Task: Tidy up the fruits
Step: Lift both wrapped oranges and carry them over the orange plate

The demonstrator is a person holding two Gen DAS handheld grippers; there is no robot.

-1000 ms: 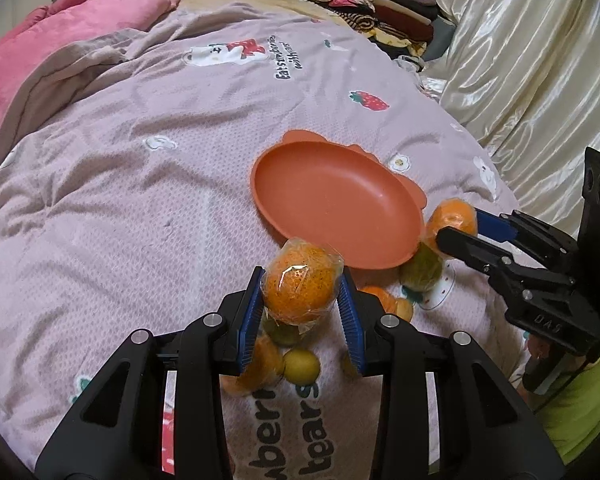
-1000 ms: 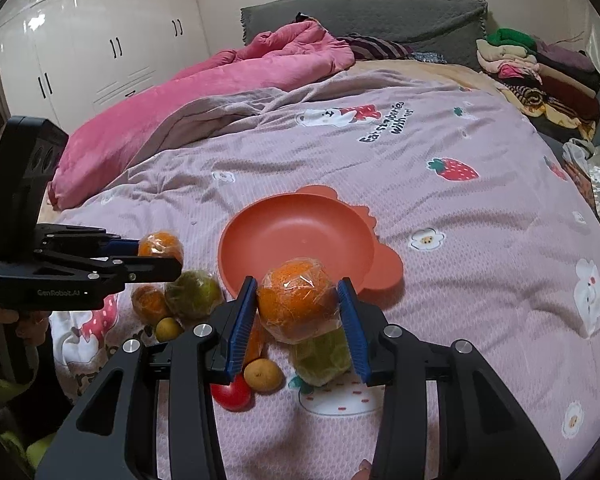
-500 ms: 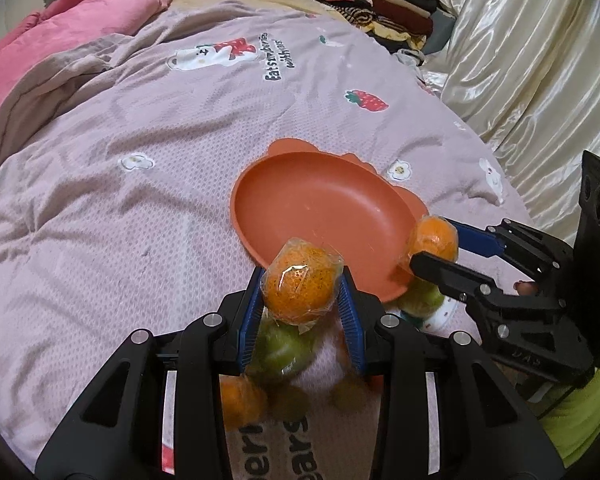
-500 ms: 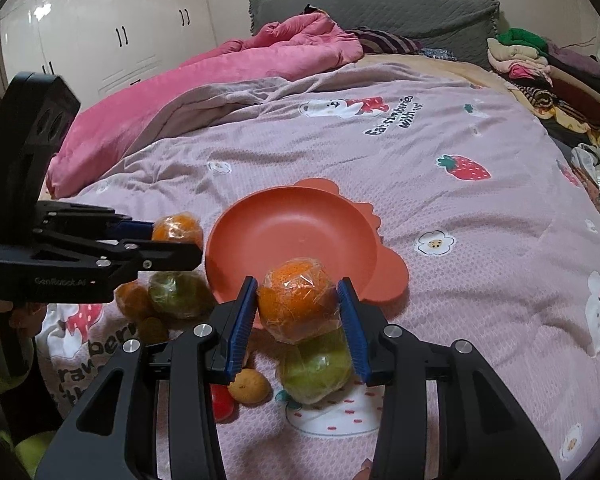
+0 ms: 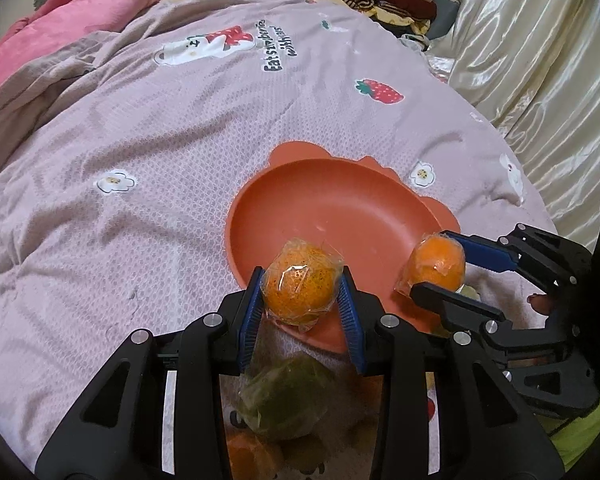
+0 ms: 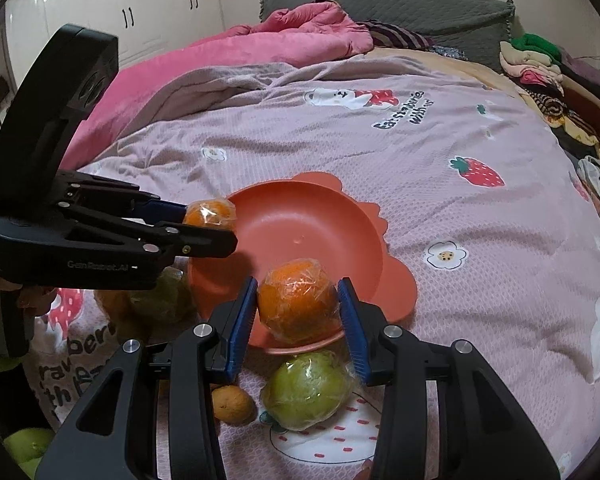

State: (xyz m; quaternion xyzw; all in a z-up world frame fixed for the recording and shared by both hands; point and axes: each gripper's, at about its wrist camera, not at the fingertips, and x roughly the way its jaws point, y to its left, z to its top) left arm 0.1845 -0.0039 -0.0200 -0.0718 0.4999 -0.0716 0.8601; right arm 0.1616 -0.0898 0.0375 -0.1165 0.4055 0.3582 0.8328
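Observation:
My left gripper [image 5: 300, 300] is shut on a plastic-wrapped orange [image 5: 300, 282] held over the near rim of the empty orange plate [image 5: 340, 204]. My right gripper [image 6: 298, 310] is shut on a second wrapped orange [image 6: 298, 306], also above the plate's [image 6: 300, 220] near edge. In the left wrist view the right gripper [image 5: 440, 270] comes in from the right with its orange [image 5: 438, 264]. In the right wrist view the left gripper [image 6: 210, 224] reaches in from the left with its orange [image 6: 210, 212].
Loose fruit lies on the pink strawberry-print bedspread [image 6: 480, 240] near the plate: a wrapped green fruit [image 6: 306, 390], a small yellow-orange fruit [image 6: 233, 403], more green and orange fruit [image 6: 160, 300] under the left gripper. A pink duvet [image 6: 260, 48], folded clothes [image 6: 552, 76] and a satin curtain [image 5: 540, 60] border the bed.
Both grippers have moved forward and slightly down with their oranges, from above the loose fruit pile to over the plate's near rim. Both grips are unchanged.

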